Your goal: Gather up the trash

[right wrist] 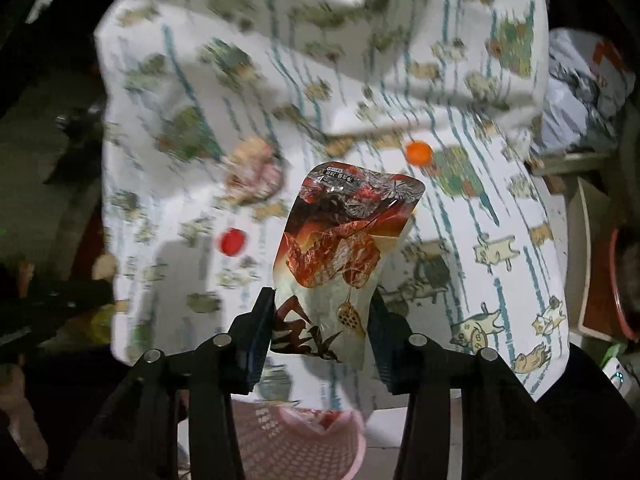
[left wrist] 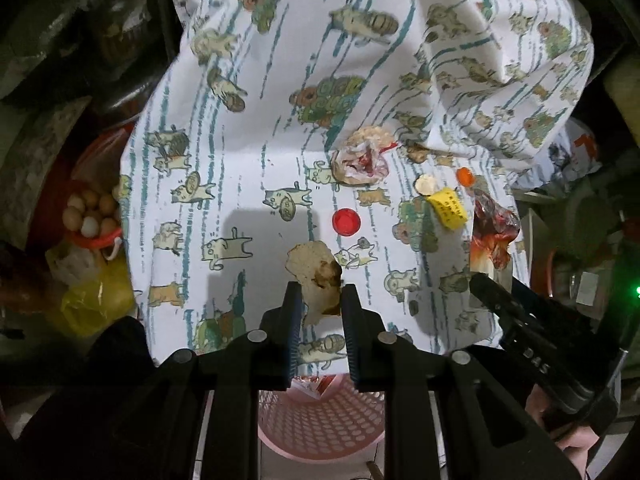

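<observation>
My left gripper point(left wrist: 320, 300) is shut on a stained crumpled paper scrap point(left wrist: 314, 272) above the cat-print tablecloth point(left wrist: 240, 140). My right gripper point(right wrist: 322, 312) is shut on a red and white snack wrapper point(right wrist: 344, 248), which also shows in the left wrist view point(left wrist: 494, 232). On the cloth lie a red bottle cap point(left wrist: 346, 221), an orange cap point(left wrist: 465, 176), a yellow label scrap point(left wrist: 448, 208), a gold lid point(left wrist: 426, 185) and a crumpled greasy wrapper point(left wrist: 362, 158). A pink mesh basket point(left wrist: 320, 420) stands below the table's front edge, under both grippers.
A bowl of eggs point(left wrist: 92, 216) and a yellow plastic bag point(left wrist: 96, 300) sit left of the table. Crumpled white bags point(right wrist: 580, 92) lie at the right. Dark clutter surrounds the table.
</observation>
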Action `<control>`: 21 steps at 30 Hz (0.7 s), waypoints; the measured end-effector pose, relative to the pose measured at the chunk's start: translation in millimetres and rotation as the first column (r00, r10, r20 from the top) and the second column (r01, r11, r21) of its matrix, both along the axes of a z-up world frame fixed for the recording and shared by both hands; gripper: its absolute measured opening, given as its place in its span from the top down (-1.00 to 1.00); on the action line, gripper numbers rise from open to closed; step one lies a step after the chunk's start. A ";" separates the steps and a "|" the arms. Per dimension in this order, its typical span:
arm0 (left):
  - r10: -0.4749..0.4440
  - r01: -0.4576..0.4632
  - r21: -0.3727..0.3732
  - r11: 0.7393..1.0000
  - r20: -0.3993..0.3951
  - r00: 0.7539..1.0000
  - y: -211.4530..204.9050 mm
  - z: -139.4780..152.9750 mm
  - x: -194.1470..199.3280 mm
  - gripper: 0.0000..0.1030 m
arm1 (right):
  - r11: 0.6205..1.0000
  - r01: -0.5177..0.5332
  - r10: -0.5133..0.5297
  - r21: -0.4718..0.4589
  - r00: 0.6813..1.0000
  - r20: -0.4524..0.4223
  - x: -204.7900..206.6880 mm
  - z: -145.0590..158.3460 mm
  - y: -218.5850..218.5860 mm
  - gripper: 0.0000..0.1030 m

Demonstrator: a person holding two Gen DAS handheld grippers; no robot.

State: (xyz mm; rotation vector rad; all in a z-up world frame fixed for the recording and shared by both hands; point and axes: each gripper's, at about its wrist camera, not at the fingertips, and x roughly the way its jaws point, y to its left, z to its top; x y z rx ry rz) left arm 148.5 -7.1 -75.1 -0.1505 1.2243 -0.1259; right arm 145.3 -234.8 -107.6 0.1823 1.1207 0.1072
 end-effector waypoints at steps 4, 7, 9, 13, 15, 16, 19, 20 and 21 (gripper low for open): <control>-0.004 0.002 0.030 1.000 0.083 0.997 0.3 30.8 -18.1 0.64 | 0.999 -0.026 0.024 0.047 0.998 0.059 -17.8 28.0 4.7 0.09; -0.013 0.005 0.052 0.999 0.152 0.988 0.7 55.5 -37.1 0.64 | 0.996 -0.047 0.040 0.070 0.994 0.101 -34.1 49.9 6.0 0.09; -0.024 0.014 0.056 0.998 0.175 0.984 1.6 66.2 -51.3 0.64 | 0.993 -0.066 0.055 0.093 0.992 0.113 -45.2 61.4 8.2 0.09; -0.025 0.023 0.012 1.000 0.153 0.988 8.3 67.0 -73.9 0.64 | 0.987 -0.103 0.090 0.122 0.990 0.112 -71.5 70.9 15.2 0.08; -0.015 0.014 0.007 1.000 0.140 0.990 10.9 61.1 -83.1 0.63 | 0.979 -0.146 0.134 0.144 0.987 0.088 -85.2 68.0 22.1 0.08; -0.010 0.008 0.012 1.000 0.131 0.991 12.4 55.7 -86.1 0.63 | 0.975 -0.165 0.155 0.147 0.985 0.079 -92.2 65.3 26.5 0.08; 0.006 -0.008 0.022 1.000 0.095 0.995 16.3 39.6 -89.8 0.64 | 0.967 -0.224 0.221 0.123 0.975 0.037 -111.5 51.7 43.5 0.08; 0.011 -0.013 0.022 1.000 0.084 0.996 18.2 35.0 -90.9 0.63 | 0.965 -0.231 0.230 0.124 0.973 0.021 -115.4 46.5 46.7 0.08; 0.013 -0.015 0.022 1.000 0.078 0.997 19.7 32.2 -91.9 0.63 | 0.963 -0.237 0.238 0.129 0.971 0.002 -118.6 41.2 49.8 0.08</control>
